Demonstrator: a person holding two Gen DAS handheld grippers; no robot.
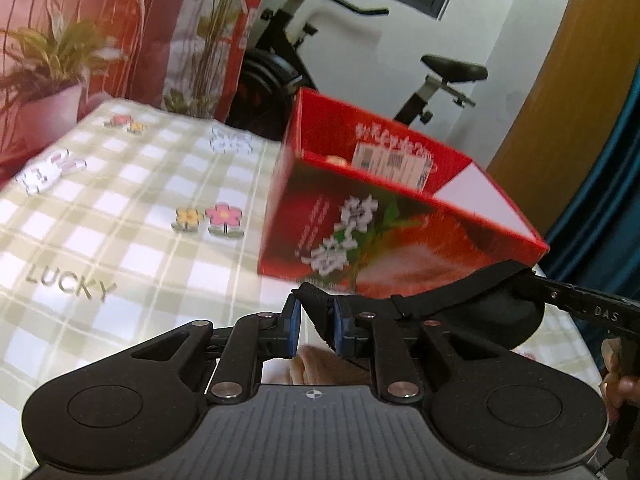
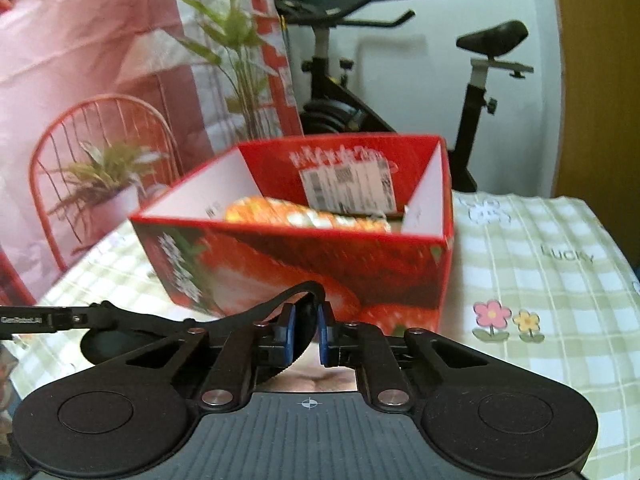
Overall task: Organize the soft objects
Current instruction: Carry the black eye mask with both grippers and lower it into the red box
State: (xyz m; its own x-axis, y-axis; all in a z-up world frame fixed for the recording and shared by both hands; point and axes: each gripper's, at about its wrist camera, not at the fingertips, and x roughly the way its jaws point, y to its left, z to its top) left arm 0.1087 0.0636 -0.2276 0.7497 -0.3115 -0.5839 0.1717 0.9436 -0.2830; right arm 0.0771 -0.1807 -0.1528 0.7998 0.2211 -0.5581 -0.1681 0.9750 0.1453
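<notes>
A black soft eye mask with a strap (image 1: 472, 312) hangs stretched between both grippers, just in front of the red strawberry box (image 1: 400, 236). My left gripper (image 1: 316, 316) is shut on one end of the mask. My right gripper (image 2: 307, 330) is shut on the other end of the mask (image 2: 306, 320). The right gripper's finger shows at the right edge of the left wrist view (image 1: 580, 300). The open box (image 2: 320, 264) holds an orange striped soft object (image 2: 304, 214).
The table has a green checked cloth (image 1: 120, 240) with flower and rabbit prints. A potted plant (image 1: 52, 80) and a red wire chair (image 2: 92, 152) stand at the far side. An exercise bike (image 2: 400, 80) stands behind the table.
</notes>
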